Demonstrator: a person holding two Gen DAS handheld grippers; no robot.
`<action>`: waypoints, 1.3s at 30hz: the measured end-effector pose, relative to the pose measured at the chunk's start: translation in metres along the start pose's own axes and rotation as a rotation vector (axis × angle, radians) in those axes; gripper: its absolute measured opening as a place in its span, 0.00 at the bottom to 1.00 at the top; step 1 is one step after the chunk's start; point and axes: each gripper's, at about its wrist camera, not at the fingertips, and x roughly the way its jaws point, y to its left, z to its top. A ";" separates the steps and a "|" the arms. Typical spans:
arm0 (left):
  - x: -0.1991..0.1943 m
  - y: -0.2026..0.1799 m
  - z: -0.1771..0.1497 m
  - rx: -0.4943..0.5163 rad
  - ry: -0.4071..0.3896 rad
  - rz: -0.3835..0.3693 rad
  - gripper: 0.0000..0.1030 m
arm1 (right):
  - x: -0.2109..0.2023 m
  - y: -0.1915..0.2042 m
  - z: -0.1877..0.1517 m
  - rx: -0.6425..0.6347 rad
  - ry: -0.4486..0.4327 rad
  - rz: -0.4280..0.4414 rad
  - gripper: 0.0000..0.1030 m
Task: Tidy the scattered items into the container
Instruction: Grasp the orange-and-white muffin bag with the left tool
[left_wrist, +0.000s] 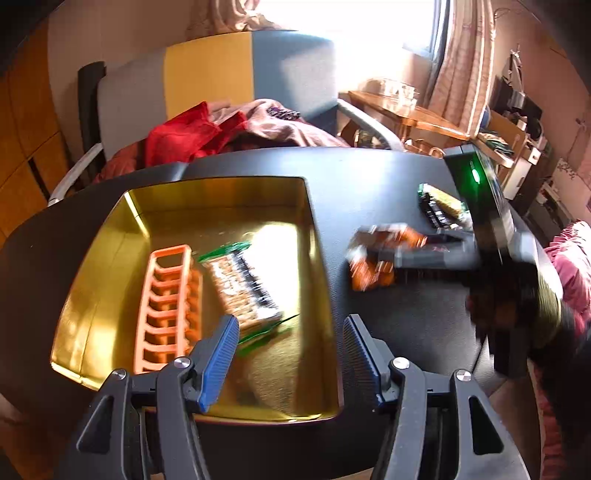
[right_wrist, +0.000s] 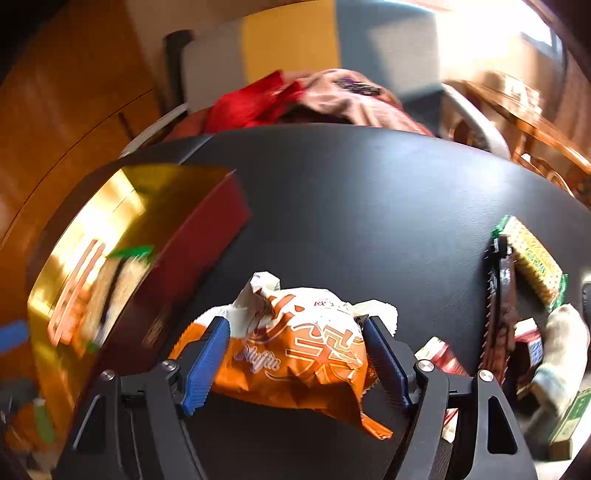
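Observation:
A gold-lined tin with dark red outer walls sits on the black table. Inside lie an orange plastic rack and a green-edged cracker pack. My left gripper is open and empty above the tin's near right corner. My right gripper is shut on an orange and white snack bag, held just above the table to the right of the tin. In the left wrist view the bag and the right gripper are blurred.
More snack packs lie at the table's right: a green-yellow cracker pack, a dark wrapped bar, a red and white pack. A chair with red and pink clothes stands behind the table. A wooden side table stands at the back right.

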 end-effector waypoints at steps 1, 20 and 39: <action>0.000 -0.003 0.001 0.009 -0.002 -0.005 0.58 | -0.004 0.006 -0.008 -0.025 0.004 0.014 0.74; 0.047 -0.088 0.030 0.113 0.137 -0.282 0.58 | -0.103 -0.079 -0.154 0.382 -0.097 -0.063 0.79; 0.091 -0.142 0.032 0.357 0.174 -0.186 0.62 | -0.104 -0.090 -0.159 0.431 -0.143 -0.075 0.80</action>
